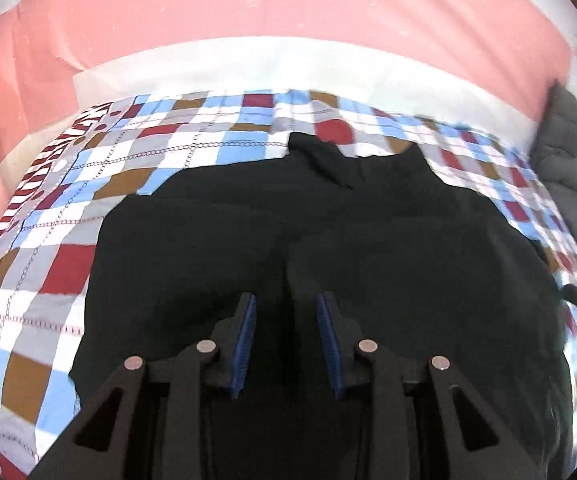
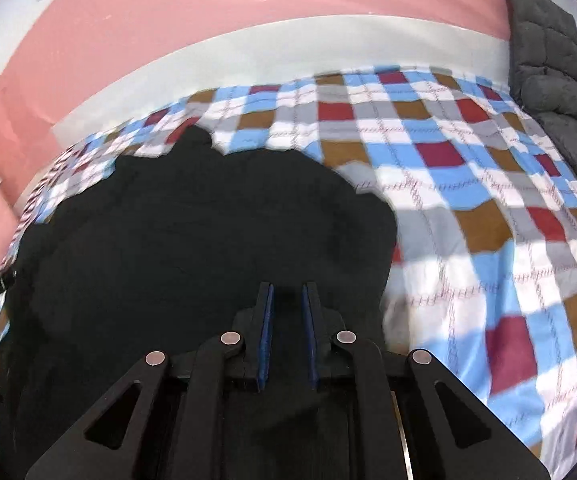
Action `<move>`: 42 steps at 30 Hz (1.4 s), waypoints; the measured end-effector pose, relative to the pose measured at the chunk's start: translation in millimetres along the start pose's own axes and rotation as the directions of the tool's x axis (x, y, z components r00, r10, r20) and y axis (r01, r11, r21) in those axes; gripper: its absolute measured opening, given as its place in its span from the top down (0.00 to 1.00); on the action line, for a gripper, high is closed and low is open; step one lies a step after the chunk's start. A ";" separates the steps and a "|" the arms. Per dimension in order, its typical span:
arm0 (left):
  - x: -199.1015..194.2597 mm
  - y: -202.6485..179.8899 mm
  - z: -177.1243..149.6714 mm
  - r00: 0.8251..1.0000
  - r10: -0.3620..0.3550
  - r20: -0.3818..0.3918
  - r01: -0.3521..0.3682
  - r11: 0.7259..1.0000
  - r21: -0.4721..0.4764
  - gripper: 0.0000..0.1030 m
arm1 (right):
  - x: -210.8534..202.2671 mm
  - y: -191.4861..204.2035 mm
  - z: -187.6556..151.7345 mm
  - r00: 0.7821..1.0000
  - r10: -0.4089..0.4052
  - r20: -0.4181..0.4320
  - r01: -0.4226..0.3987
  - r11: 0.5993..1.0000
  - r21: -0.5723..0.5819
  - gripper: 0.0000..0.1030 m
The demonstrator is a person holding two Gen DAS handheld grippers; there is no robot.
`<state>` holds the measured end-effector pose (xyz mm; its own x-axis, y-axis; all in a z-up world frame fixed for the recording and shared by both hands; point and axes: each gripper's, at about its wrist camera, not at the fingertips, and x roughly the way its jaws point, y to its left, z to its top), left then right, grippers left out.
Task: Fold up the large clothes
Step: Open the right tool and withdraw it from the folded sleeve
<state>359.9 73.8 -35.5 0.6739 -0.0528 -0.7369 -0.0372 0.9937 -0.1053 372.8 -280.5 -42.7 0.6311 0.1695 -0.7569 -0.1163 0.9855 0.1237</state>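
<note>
Black garment (image 1: 328,240) on a blue, red, brown, grey and white checked bedspread (image 2: 468,200).

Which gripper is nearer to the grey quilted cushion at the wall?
Right. The right gripper has the grey cushion closer on its right; the left gripper is farther away.

Black garment (image 1: 328,240) – large, rumpled, spread across checked bedspread (image 2: 468,184), near edge raised.
</note>
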 end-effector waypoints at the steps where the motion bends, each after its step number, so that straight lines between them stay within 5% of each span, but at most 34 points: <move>1: 1.8 -2.9 -7.4 1.000 0.004 -0.014 -0.004 1.000 0.022 0.68 | 3.5 1.4 -10.4 1.000 0.002 -0.025 -0.002 1.000 -0.004 0.87; 5: 37.1 -2.2 -22.7 0.995 0.039 -0.096 -0.036 0.999 0.032 0.65 | 41.6 -3.5 -24.4 0.993 0.009 -0.120 -0.008 1.000 0.010 0.86; 10: 28.0 -6.1 -16.2 0.991 0.079 -0.108 -0.074 0.996 0.048 0.65 | 31.7 5.1 -18.0 0.989 -0.036 -0.141 0.033 0.999 -0.021 0.85; 14: -11.9 -3.3 -19.3 0.992 0.074 -0.097 -0.072 0.997 0.031 0.65 | -7.1 7.4 -24.9 0.993 -0.034 -0.114 0.033 0.999 -0.005 0.82; 19: -77.2 -7.3 -44.2 0.996 0.059 -0.069 -0.058 0.998 0.024 0.65 | -74.4 25.1 -50.9 0.999 -0.002 -0.049 0.001 1.000 -0.010 0.66; 29: -189.3 -21.8 -113.4 0.999 0.028 -0.027 -0.027 1.000 0.008 0.65 | -167.6 56.9 -113.1 0.999 0.044 0.004 -0.044 0.998 -0.034 0.66; 42: -256.7 -34.7 -181.5 0.999 0.004 -0.037 -0.004 1.000 0.004 0.65 | -227.8 73.6 -184.3 0.997 0.072 -0.007 -0.072 0.996 -0.052 0.64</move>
<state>54.3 35.1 36.1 0.6462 -0.0524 -0.7613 -0.0370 0.9943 -0.0999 79.1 -248.4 20.6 0.6156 0.2397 -0.7507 -0.2011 0.9689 0.1445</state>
